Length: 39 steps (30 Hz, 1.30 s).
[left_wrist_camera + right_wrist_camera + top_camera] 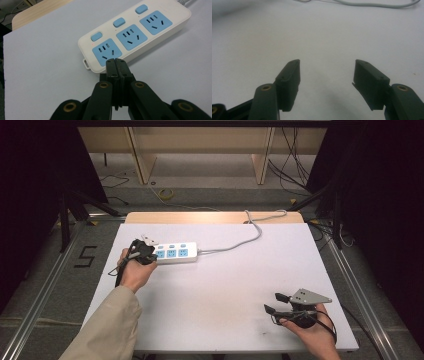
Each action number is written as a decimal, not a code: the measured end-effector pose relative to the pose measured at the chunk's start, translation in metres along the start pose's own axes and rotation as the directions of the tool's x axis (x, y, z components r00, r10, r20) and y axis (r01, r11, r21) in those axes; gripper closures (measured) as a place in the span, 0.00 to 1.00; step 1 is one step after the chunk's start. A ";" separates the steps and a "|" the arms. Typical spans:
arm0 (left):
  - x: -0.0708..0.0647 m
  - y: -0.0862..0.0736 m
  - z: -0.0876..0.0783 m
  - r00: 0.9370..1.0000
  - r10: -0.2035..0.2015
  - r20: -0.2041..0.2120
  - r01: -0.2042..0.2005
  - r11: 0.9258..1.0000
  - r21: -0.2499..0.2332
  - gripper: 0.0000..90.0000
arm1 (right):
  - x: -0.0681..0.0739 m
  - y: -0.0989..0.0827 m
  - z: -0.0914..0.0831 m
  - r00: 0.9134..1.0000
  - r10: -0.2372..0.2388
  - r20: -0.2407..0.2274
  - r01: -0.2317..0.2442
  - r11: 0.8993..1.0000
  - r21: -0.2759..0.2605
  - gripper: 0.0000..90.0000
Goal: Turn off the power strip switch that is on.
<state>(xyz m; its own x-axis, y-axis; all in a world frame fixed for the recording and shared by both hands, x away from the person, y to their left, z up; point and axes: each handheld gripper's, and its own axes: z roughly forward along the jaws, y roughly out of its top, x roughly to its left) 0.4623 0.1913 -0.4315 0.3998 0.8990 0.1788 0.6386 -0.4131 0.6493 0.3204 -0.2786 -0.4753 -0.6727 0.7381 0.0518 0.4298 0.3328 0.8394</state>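
Left gripper (116,61): jaws clenched together, empty, tips at the power strip (135,35) end socket. Right gripper (327,72): jaws spread, empty, over the white table (225,285).

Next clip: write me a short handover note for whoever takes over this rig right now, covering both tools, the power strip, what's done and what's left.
Left tool: jaws shut, holding nothing, tips at the near edge of the end socket of the power strip.
Right tool: open, holding nothing, resting near the table's front right corner.
Power strip: lies at the table's back left, cable trailing off the far edge; all three sockets bare.
Done: left tool brought to the strip.
Left: probably pressing a blue switch; intent unclear.
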 end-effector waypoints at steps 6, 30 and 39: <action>0.002 0.004 0.003 1.000 -0.008 0.002 0.008 1.000 0.004 1.00 | 0.000 0.000 0.000 1.000 0.002 0.001 -0.002 1.000 0.001 0.44; 0.015 0.015 0.015 1.000 -0.014 -0.011 0.014 1.000 0.022 1.00 | -0.001 0.000 0.000 1.000 0.002 0.002 -0.002 1.000 0.003 0.44; 0.017 0.024 0.019 1.000 0.000 -0.020 0.001 1.000 0.029 1.00 | -0.001 0.000 0.000 1.000 -0.002 0.001 0.002 1.000 0.004 0.43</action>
<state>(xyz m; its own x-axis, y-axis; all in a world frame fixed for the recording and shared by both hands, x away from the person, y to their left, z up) 0.4972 0.1942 -0.4272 0.3868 0.9017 0.1932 0.6576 -0.4167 0.6276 0.3207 -0.2790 -0.4756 -0.6728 0.7382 0.0496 0.4309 0.3364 0.8373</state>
